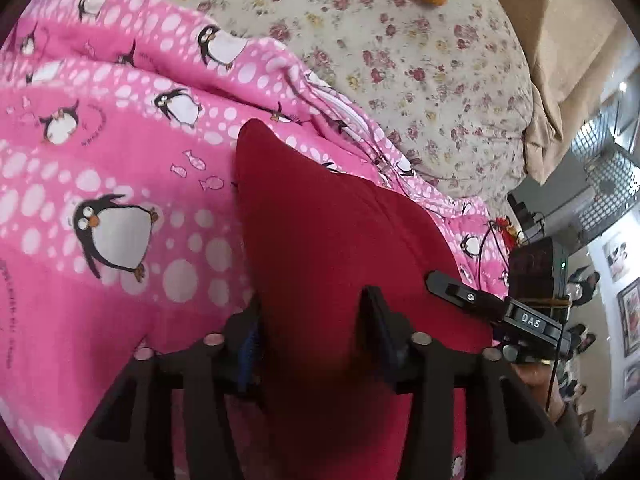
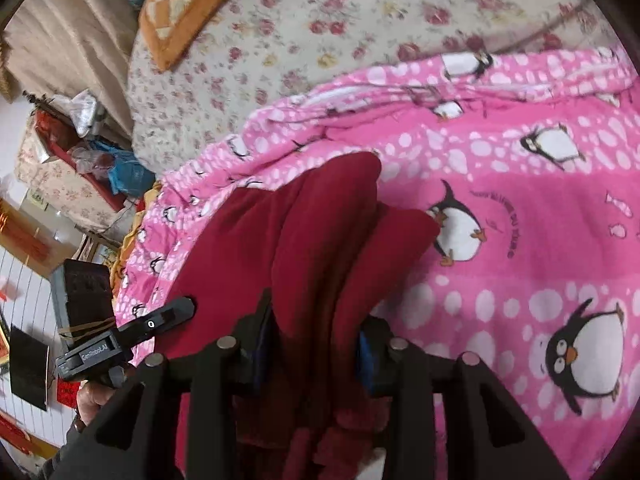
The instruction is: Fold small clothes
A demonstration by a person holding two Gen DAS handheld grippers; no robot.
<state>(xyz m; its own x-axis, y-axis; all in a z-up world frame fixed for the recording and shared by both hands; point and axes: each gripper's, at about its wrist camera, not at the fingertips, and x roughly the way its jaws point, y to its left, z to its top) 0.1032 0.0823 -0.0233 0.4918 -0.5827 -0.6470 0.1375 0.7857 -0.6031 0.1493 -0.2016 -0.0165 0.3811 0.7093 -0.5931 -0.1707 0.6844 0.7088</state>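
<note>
A dark red garment [image 1: 320,220] lies folded on a pink penguin-print sheet [image 1: 100,140]. My left gripper [image 1: 310,312] stands open with the garment's near edge filling the gap between its fingers. In the right wrist view the same red garment [image 2: 312,220] shows bunched folds, and my right gripper [image 2: 316,320] is open around them. Each gripper shows in the other's view, low down: the right one's black fingers [image 1: 452,290] by the cloth's right edge, the left one's fingers [image 2: 176,308] by its left edge.
The pink sheet [image 2: 520,240] covers a bed with a floral bedspread [image 1: 400,60]. An orange checked cushion [image 2: 188,4] lies at the far side. A beige curtain [image 1: 560,60] hangs beyond the bed. A person's hand [image 2: 90,396] holds the left gripper.
</note>
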